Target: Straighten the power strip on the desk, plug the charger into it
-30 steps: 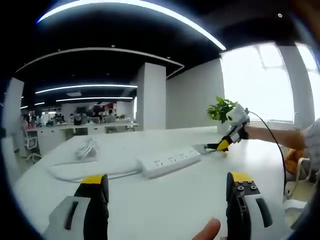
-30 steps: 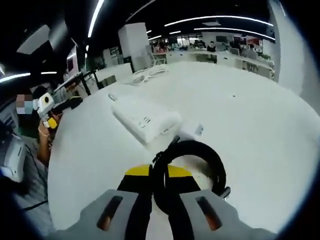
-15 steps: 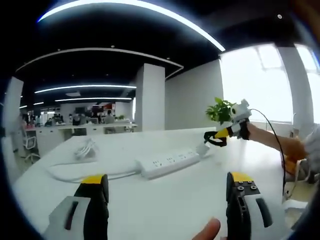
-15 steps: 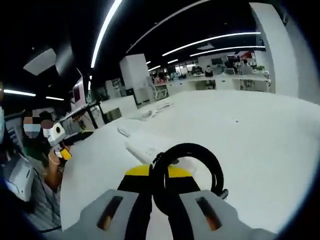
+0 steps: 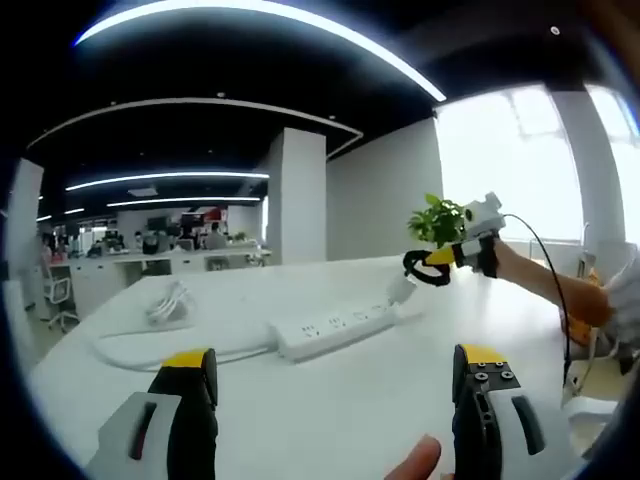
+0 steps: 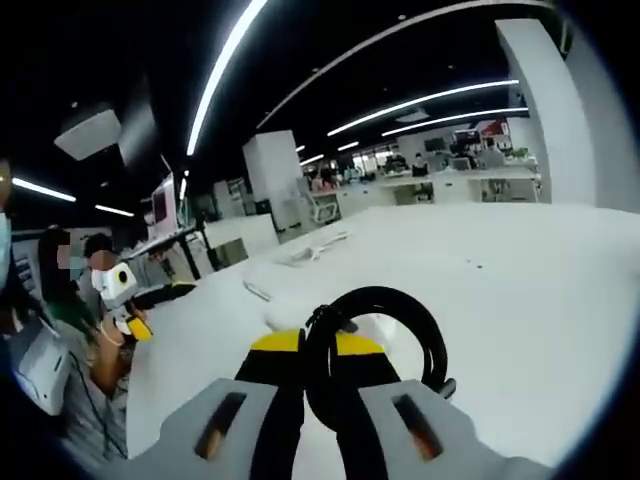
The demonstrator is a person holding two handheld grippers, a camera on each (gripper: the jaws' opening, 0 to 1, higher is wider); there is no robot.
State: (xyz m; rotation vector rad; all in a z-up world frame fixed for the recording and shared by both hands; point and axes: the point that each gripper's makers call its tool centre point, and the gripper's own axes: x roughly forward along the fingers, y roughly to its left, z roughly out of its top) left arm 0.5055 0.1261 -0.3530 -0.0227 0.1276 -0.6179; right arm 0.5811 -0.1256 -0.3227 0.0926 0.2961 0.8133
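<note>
Clearly the risk lies in the dangling load — the right gripper (image 6: 318,360), jaws pressed together on a coiled black cable (image 6: 378,345), holds it lifted above the white surface (image 6: 520,280), with the small white charger block (image 5: 402,289) hanging below near the end of the long white power strip (image 5: 335,325). Pinched only by its coil, the charger could swing or twist, so its prongs may miss the sockets. The strip lies slanted toward the surface's far edge, untouched — a glancing knock could skew it more. The left gripper (image 5: 335,375) stands wide apart, empty.
</note>
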